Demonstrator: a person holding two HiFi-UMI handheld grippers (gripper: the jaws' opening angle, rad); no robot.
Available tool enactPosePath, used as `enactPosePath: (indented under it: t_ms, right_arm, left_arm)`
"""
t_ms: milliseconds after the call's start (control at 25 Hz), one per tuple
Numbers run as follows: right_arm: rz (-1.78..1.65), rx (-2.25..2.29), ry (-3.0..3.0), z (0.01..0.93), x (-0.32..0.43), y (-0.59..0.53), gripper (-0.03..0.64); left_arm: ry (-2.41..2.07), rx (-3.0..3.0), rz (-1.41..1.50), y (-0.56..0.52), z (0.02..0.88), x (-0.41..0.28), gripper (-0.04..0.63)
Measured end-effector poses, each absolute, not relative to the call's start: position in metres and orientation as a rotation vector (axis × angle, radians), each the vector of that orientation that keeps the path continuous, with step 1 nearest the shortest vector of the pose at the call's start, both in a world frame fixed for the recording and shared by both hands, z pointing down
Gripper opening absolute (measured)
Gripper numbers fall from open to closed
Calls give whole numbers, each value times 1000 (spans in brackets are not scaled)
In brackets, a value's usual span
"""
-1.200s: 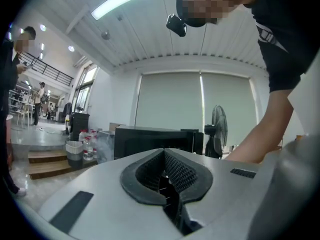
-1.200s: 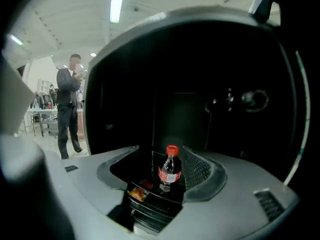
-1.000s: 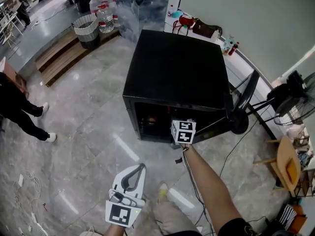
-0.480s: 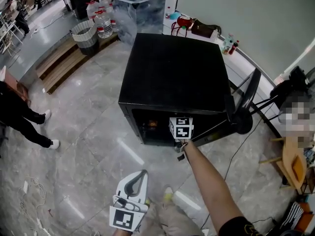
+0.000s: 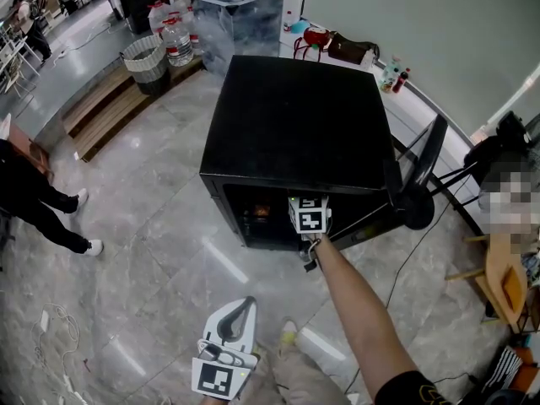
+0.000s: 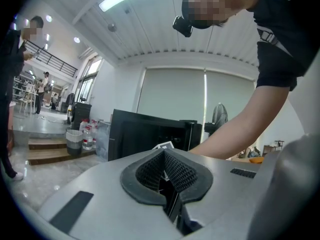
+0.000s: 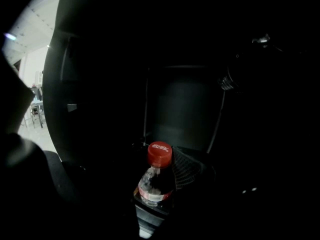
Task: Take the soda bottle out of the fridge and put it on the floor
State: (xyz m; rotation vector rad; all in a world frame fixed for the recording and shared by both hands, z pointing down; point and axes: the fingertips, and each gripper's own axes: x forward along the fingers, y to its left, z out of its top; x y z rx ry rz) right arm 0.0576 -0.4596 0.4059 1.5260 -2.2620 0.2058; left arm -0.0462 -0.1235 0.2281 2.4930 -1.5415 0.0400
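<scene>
The soda bottle (image 7: pixel 155 183), clear with dark drink and a red cap (image 7: pixel 159 154), stands upright inside the dark fridge (image 5: pixel 295 116). My right gripper (image 7: pixel 158 186) reaches into the fridge opening; in the head view only its marker cube (image 5: pixel 310 214) shows at the front edge. Its jaws are closing with the bottle between them, and the right ribbed pad (image 7: pixel 186 171) lies against the bottle's shoulder. The left pad is lost in the dark. My left gripper (image 5: pixel 245 305) hangs low over the floor in front of the fridge, shut and holding nothing.
The fridge door (image 5: pixel 422 163) stands open to the right, next to a standing fan (image 5: pixel 411 212). A person (image 5: pixel 34 192) stands at the left. A mesh bin (image 5: pixel 145 53), water jugs (image 5: pixel 173 32) and wooden steps (image 5: pixel 101 104) are at the back left. Grey tiled floor (image 5: pixel 160 268) surrounds the fridge.
The right gripper's cube has gone slightly deeper into the fridge opening. The left gripper has sunk a little toward the frame's bottom edge.
</scene>
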Motion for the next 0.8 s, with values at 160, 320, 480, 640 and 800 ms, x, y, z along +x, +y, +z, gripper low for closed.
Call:
enactPosePath:
  t_ms: [160,320,480,640,800]
  right_arm:
    - [191,1518,-2256,396,58,-447,138]
    - [198,1485,-2295,395,59,-426,138]
    - [183,1430,-2346,381,56,-393,138]
    - [218,1407,-2398,355,51,-352,138]
    - [236,1382,-2462,320,52,-313,138]
  left_arm:
    - [-1545,2493,36,-121,230,-45,18]
    - [-1546,2494,49,-117,227,-47,18]
    - [-1561,2491,60,-109,226,-56,18]
    - [-1618,2482,74,-96,226,-73,18]
    - [-1638,2493,89,-94,224,-80,18]
